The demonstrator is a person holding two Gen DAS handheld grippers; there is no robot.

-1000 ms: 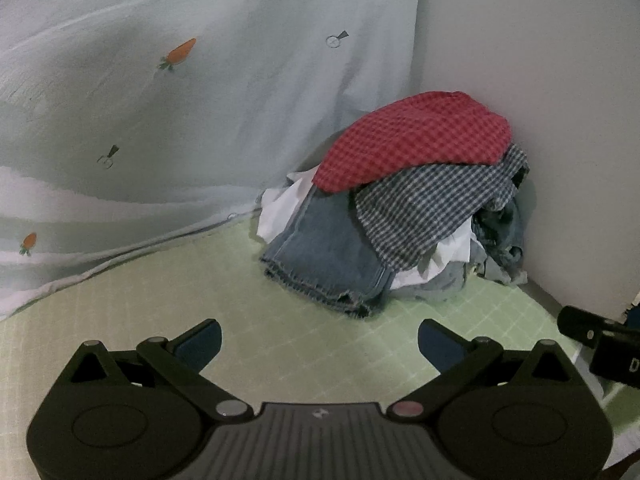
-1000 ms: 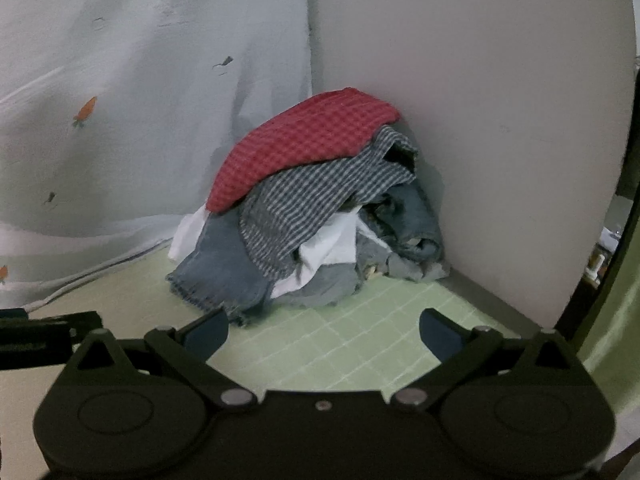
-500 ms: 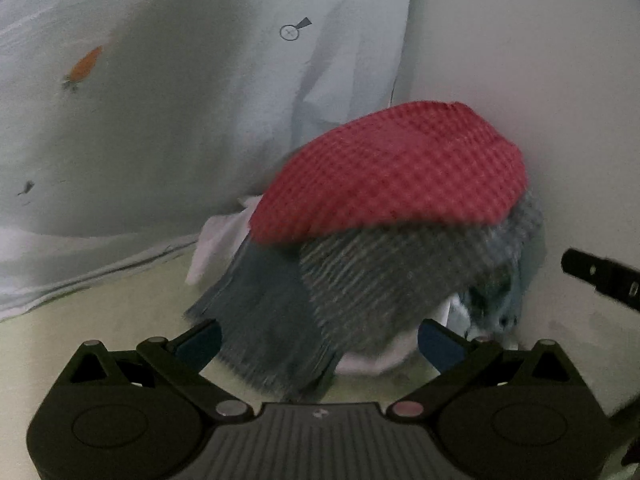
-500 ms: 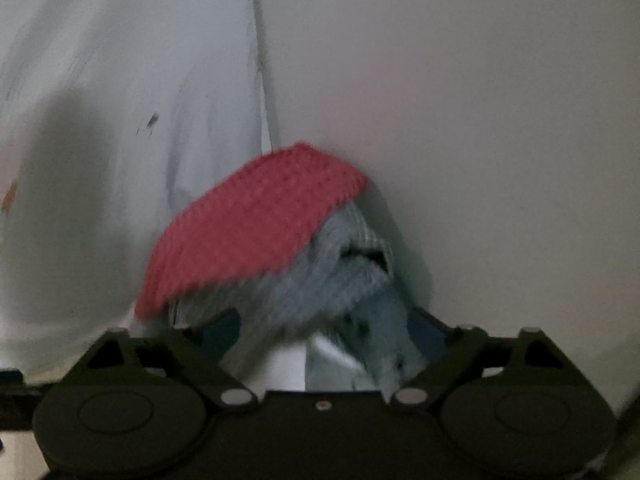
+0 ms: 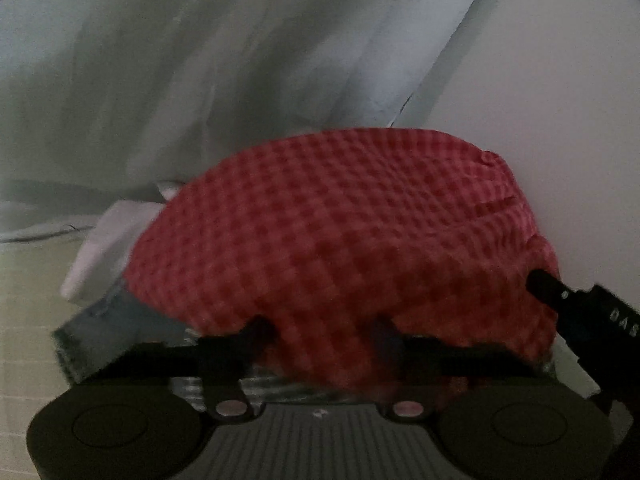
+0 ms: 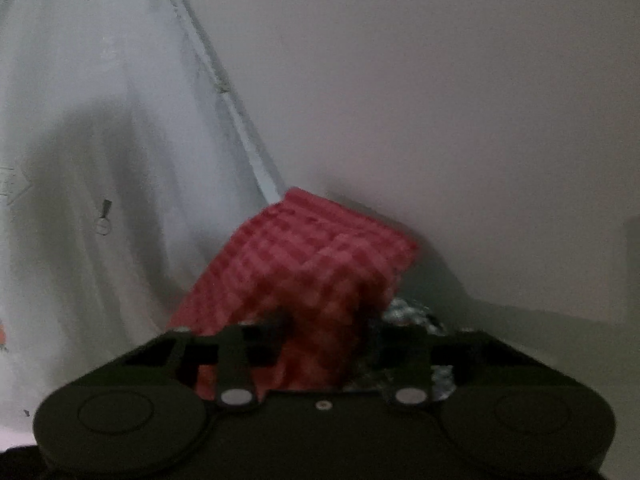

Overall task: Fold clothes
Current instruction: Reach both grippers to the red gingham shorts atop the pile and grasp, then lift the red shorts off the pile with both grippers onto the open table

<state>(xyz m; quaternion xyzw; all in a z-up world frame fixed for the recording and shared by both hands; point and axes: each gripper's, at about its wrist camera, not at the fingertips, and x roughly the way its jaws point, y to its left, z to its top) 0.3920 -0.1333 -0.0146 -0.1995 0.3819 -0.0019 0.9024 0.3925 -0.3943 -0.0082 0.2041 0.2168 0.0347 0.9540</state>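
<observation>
A red checked garment [image 5: 344,232] lies on top of a pile of clothes in the corner; it also shows in the right wrist view [image 6: 312,268]. My left gripper [image 5: 324,336] has its fingers pressed into the garment's front edge, with a fold of red cloth between them. My right gripper [image 6: 332,336] stands the same way at the garment's right end, red cloth between its fingers. The fingertips of both are buried in the cloth, and the frames are blurred. The right gripper's black body [image 5: 580,312] shows at the right of the left wrist view.
Under the red garment are a white cloth [image 5: 104,236], denim [image 5: 100,332] and a blue checked piece [image 6: 412,316]. A pale carrot-print sheet [image 5: 180,80] hangs behind on the left. A white wall [image 6: 440,100] closes the right. A pale green checked surface [image 5: 24,300] lies below.
Both grippers have moved forward from the green surface right up to the pile. Their fingers, wide open before, have narrowed onto the red garment's edge.
</observation>
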